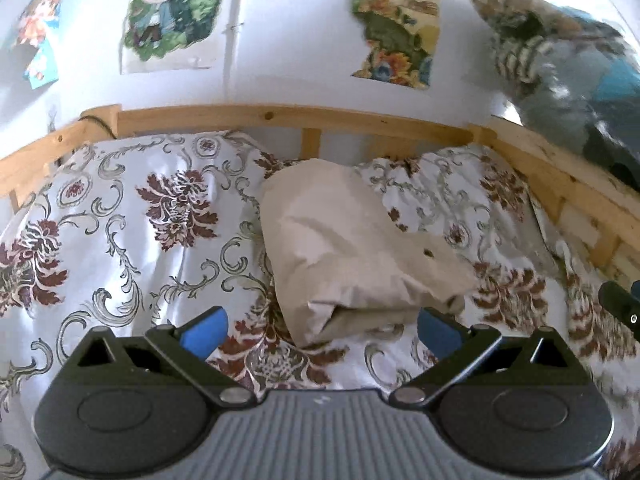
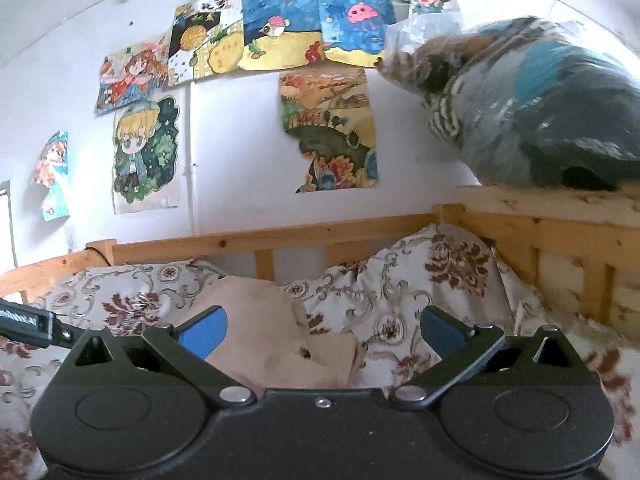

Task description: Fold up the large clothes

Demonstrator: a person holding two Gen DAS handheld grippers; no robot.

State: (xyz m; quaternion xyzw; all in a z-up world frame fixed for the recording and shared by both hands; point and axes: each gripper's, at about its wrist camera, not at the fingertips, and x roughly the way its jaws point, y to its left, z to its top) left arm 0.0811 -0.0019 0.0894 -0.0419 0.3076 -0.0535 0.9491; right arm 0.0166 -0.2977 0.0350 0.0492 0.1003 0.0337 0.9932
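A beige garment [image 1: 344, 248] lies folded into a thick bundle on the floral bedspread [image 1: 132, 220], its layered edge facing me. My left gripper [image 1: 322, 332] is open, blue pads spread wide, just in front of the bundle's near edge and holding nothing. In the right wrist view the same beige garment [image 2: 264, 332] lies between and beyond the open fingers of my right gripper [image 2: 322, 334], which is empty. The tip of the right gripper shows at the right edge of the left wrist view [image 1: 620, 304]. Part of the left gripper shows at the left of the right wrist view [image 2: 28, 322].
A wooden bed rail [image 1: 280, 118] runs along the back and right side. A bulging bag of clothes [image 2: 532, 116] sits on the rail's top at the right. Drawings [image 2: 316, 28] hang on the white wall. The bedspread bunches up at the right [image 2: 420, 280].
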